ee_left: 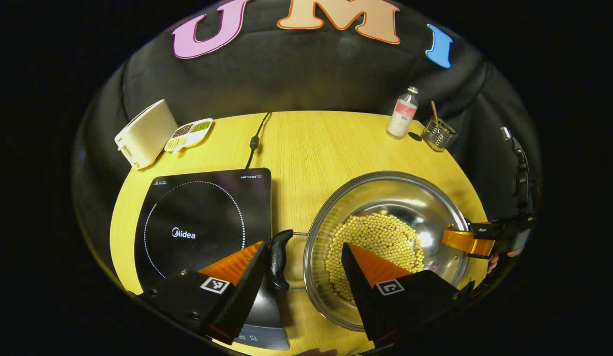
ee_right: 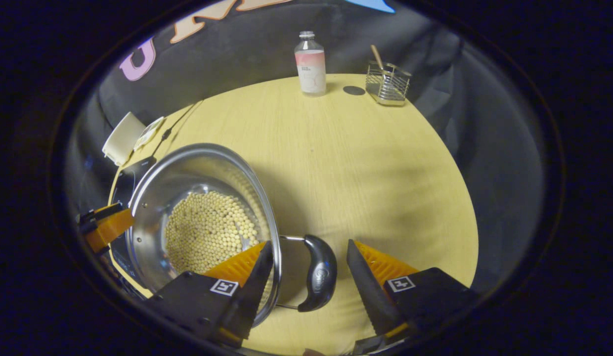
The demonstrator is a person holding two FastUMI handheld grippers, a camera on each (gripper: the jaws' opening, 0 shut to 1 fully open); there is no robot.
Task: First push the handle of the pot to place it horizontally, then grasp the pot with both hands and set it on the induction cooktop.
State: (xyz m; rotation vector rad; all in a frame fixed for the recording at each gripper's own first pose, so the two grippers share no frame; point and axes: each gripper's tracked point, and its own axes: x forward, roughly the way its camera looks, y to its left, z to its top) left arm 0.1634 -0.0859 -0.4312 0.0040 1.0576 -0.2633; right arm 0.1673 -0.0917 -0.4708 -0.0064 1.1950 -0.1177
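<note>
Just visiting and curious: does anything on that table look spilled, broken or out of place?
Nothing stands out. The beans sit inside the pot, none spilled on the table; the bottle stands upright.

Round pale wooden table [ee_left: 306, 143], black cloth wall [ee_left: 296, 74], dim light

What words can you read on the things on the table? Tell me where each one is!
"Midea": middle of the black induction cooktop, in the left gripper view.
"HEGON III": its far right corner, small, the last part uncertain.
Small print at its far left corner: too small to read.
Label on the bottle: too blurred to read.
</note>
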